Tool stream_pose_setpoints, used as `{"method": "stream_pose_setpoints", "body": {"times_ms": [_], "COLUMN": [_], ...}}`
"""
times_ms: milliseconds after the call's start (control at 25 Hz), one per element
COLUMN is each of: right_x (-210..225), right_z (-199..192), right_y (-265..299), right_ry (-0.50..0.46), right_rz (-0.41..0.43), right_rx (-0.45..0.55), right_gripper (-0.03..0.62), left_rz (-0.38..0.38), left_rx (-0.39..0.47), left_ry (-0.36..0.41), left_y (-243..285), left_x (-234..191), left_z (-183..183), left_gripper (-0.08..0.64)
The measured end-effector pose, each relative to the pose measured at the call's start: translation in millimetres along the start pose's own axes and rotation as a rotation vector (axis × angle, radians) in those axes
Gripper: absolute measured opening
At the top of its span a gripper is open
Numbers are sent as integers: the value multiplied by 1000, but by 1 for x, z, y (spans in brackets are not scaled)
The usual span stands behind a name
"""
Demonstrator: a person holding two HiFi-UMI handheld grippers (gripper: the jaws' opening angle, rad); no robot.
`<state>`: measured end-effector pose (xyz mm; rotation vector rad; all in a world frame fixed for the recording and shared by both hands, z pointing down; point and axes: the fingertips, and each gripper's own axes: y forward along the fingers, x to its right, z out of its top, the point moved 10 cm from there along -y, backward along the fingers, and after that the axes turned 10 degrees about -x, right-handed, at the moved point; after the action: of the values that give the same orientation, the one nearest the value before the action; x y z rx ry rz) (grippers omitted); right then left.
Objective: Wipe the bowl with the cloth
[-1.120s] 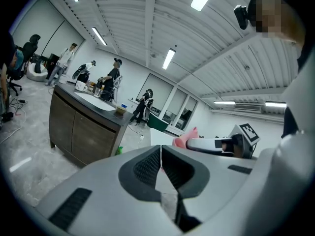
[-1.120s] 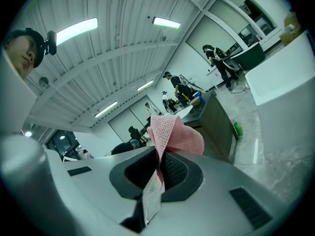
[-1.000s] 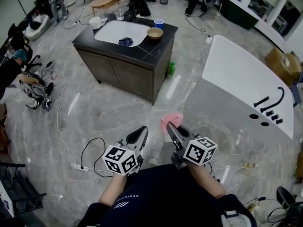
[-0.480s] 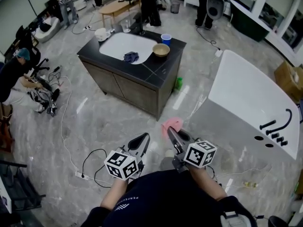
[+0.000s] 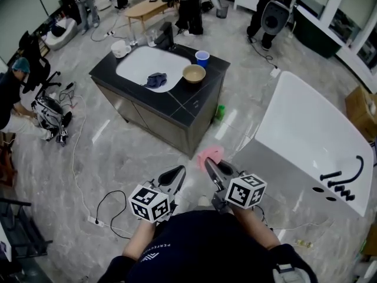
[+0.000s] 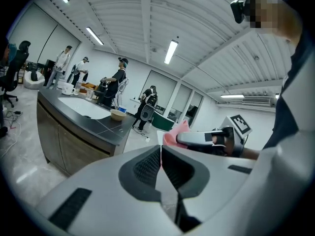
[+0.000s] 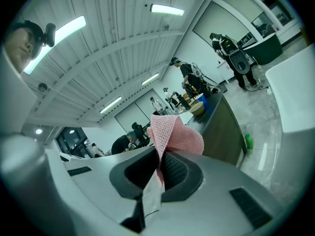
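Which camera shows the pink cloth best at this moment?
The right gripper view: the pink cloth stands up close, pinched in the shut jaws of the right gripper, its weave plain. The head view shows only a small pink patch beyond that gripper. The left gripper view shows a pink edge behind it.

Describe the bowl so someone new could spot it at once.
Find the dark cabinet island with the white sink. On its top, at the sink's right edge in the head view, sits the bowl: tan, wide and shallow, unlike the small blue cup just beyond it.
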<state>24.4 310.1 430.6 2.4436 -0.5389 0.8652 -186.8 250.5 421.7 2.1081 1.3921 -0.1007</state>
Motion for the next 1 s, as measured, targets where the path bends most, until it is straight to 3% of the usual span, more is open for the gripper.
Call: {"method": "stream_pose_setpoints", "body": {"times_ms": [400, 720, 1000], "right_x": [44, 57, 66], "right_z": [27, 30, 54], "right_y": [-6, -5, 17], "right_ry": [17, 50, 53], "right_rz": [0, -27, -75], "right_rx": [3, 13, 44], "right_gripper": [43, 43, 42], "left_rz": [-16, -45, -102], "left_rx": [-44, -81, -42], "left_ry": [78, 58, 72], "left_y": [57, 69, 89], "left_x": [6, -9, -43], "left_z": [26, 31, 64], "left_gripper": [14, 14, 14]}}
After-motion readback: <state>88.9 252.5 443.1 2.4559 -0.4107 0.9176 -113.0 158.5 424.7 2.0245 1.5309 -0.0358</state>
